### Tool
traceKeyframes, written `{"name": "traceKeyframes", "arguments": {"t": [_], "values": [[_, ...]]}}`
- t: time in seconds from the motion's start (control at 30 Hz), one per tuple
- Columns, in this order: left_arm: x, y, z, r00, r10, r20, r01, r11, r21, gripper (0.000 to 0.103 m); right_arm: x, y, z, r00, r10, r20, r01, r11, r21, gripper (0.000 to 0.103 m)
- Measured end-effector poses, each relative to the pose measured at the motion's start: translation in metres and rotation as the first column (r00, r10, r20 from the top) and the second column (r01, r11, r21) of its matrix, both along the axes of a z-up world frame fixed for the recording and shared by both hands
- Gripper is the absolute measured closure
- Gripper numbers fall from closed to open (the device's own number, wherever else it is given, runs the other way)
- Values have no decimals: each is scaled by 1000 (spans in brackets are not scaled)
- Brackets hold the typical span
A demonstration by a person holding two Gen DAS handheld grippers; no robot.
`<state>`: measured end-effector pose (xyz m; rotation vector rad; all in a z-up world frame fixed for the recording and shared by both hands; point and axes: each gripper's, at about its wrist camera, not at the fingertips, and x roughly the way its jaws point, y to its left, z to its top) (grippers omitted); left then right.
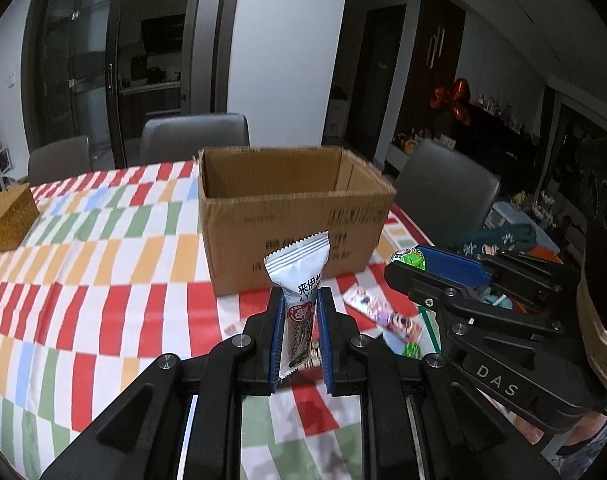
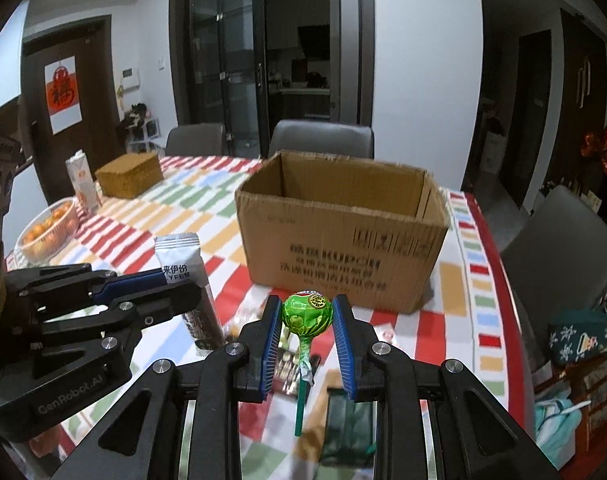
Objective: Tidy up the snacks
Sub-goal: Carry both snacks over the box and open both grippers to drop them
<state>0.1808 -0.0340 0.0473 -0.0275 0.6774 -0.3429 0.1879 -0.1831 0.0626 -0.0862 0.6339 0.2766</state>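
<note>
Right wrist view: cardboard box [image 2: 343,236] ahead on table [image 2: 191,224], basket [image 2: 129,176] far-left | right gripper [image 2: 308,344] clamps lollipop [image 2: 307,314], stick downward | left gripper [image 1: 299,336] clamps snack bar [image 1: 301,288], upright

The right gripper [image 2: 307,312] pinches a green lollipop [image 2: 307,314] by its head, stick hanging down, just in front of the open cardboard box [image 2: 343,248]. Left of the box, the left gripper [image 2: 183,286] clamps a white snack packet [image 2: 181,258] — upright. Farther left of the box sits a bowl of oranges [image 2: 47,226].
</note>
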Motion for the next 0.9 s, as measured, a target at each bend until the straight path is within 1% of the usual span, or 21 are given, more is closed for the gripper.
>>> {"name": "traceKeyframes", "arguments": {"t": [0.33, 0.5, 0.67, 0.9], "values": [[31, 2, 33, 998, 18, 57, -17, 1000, -20, 86, 28, -6, 34, 997, -34, 68, 32, 999, 30, 76], [46, 1, 47, 997, 16, 81, -15, 1000, -16, 86, 45, -7, 50, 995, -43, 93, 40, 998, 38, 76], [70, 2, 60, 995, 11, 95, -11, 1000, -4, 86, 64, -7, 61, 993, -50, 107, 47, 998, 34, 76], [105, 3, 67, 994, 13, 111, -15, 1000, 22, 86, 99, -5, 65, 994, -54, 91, 52, 998, 25, 76]]}}
